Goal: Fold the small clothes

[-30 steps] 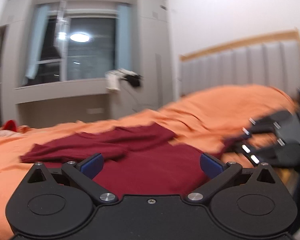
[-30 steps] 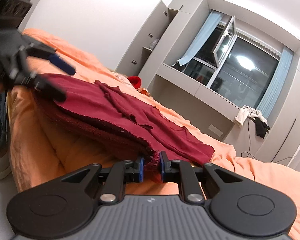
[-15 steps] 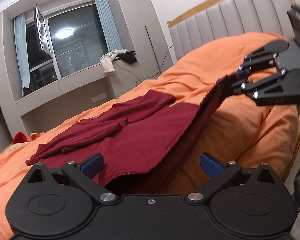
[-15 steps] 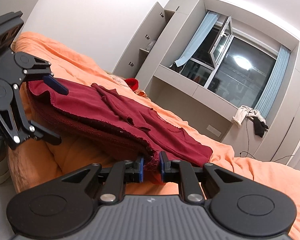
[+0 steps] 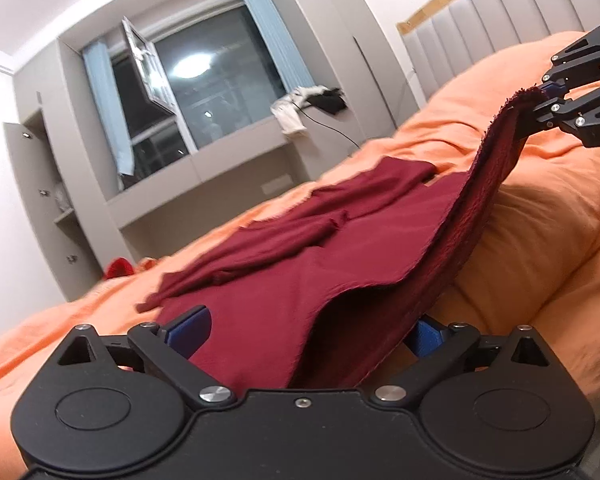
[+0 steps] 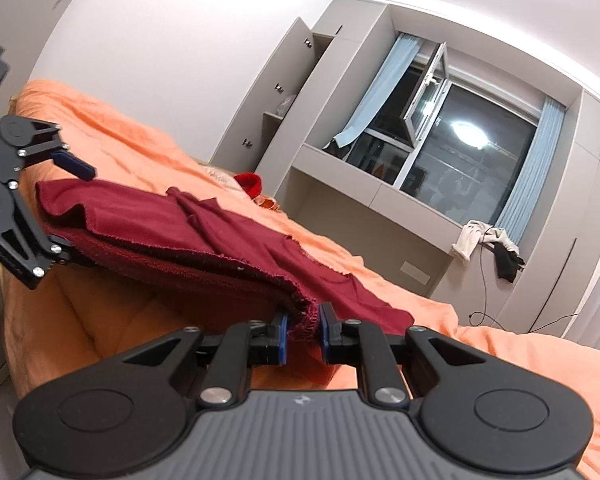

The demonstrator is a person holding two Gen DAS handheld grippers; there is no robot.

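A dark red long-sleeved top (image 5: 300,256) lies on the orange bed, its hem lifted off the bed edge. My right gripper (image 6: 303,334) is shut on one hem corner of the top (image 6: 220,248); it shows in the left wrist view (image 5: 548,98) at the upper right. My left gripper (image 5: 304,330) is open, its blue pads on either side of the other hem corner, which drapes between them. It shows in the right wrist view (image 6: 66,210) at the left, jaws apart around the cloth.
The orange duvet (image 5: 540,216) covers the bed, with a grey padded headboard (image 5: 520,20) at the right. A window ledge with clothes (image 6: 488,240) and open cupboards (image 6: 284,112) stand beyond the bed. A small red item (image 6: 249,182) lies at the far bed edge.
My left gripper has moved forward over the hem, so the cloth now lies between its open pads. My right gripper has stayed shut on its corner and lifted the hem.
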